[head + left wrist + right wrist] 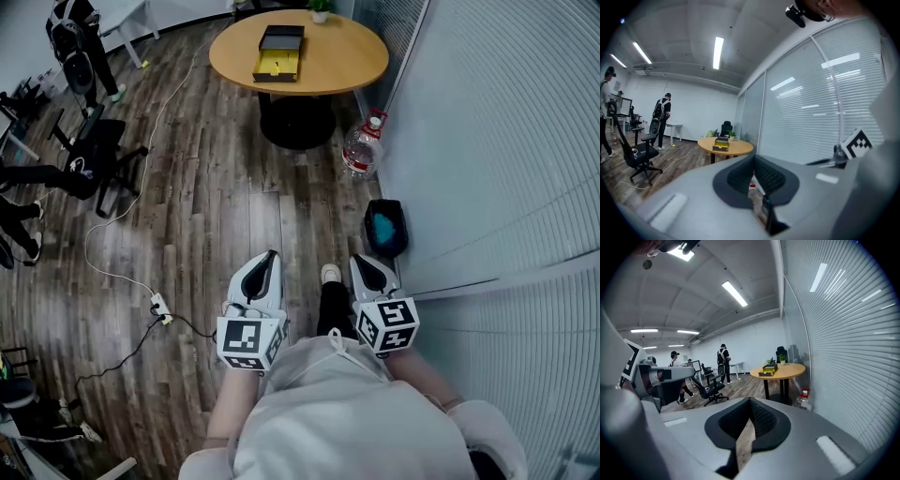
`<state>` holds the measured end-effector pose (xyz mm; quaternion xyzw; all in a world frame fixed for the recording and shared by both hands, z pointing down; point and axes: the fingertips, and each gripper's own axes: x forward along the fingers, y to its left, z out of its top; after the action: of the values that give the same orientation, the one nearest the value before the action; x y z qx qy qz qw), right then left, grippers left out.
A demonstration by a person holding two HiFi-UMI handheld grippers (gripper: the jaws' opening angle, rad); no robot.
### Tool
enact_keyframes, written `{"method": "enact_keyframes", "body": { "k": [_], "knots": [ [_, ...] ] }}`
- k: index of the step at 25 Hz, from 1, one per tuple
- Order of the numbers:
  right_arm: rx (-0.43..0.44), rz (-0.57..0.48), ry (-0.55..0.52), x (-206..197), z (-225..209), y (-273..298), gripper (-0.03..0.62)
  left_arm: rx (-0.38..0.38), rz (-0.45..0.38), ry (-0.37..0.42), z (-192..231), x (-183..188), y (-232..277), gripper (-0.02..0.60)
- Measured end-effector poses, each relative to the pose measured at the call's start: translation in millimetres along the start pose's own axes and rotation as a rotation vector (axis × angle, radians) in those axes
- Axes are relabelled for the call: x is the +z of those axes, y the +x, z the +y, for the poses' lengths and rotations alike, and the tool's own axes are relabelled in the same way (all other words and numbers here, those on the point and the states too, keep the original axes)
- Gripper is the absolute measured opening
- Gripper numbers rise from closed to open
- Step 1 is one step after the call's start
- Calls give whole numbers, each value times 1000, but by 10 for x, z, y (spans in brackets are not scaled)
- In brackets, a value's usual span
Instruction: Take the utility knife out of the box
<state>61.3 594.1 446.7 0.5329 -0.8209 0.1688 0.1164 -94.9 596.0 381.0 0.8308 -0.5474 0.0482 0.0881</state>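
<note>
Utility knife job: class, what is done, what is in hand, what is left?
Done: nothing visible; the box sits open on the round table, across the floor. In hand: nothing; left gripper and right gripper are shut, empty, near the person. Left: reach the table, grasp the knife, lift it out.

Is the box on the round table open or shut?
Open: the box shows its yellow inside, with the black lid lying beside it.

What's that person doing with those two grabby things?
A person holds tongs in each hand: the left tongs and the right tongs are both shut and empty, out over the wooden floor. The open box sits on the round table across the room, nowhere near them yet. Any knife inside is too far off to see.
</note>
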Motion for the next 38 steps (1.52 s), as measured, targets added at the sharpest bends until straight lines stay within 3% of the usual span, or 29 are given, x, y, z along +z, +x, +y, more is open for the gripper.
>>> {"method": "enact_keyframes", "body": {
  "k": [6, 17, 23, 29, 38],
  "knots": [
    [42, -14, 4, 339, -367, 735, 0, 45, -12, 2, 310, 138, 686, 6],
    [62, -85, -18, 1420, -1680, 2127, 0, 89, -8, 33, 627, 527, 2651, 6],
    [84, -46, -23, 1562, -2243, 2871, 0, 124, -9, 12, 845, 539, 3557, 6],
    [78, -20, -21, 1737, -2506, 3392, 0, 130, 11, -16, 1131, 556, 4151, 6],
    [3, -50, -18, 2171, -2746, 4449, 0, 35, 1, -9, 1815, 725, 5373, 6]
  ]
}}
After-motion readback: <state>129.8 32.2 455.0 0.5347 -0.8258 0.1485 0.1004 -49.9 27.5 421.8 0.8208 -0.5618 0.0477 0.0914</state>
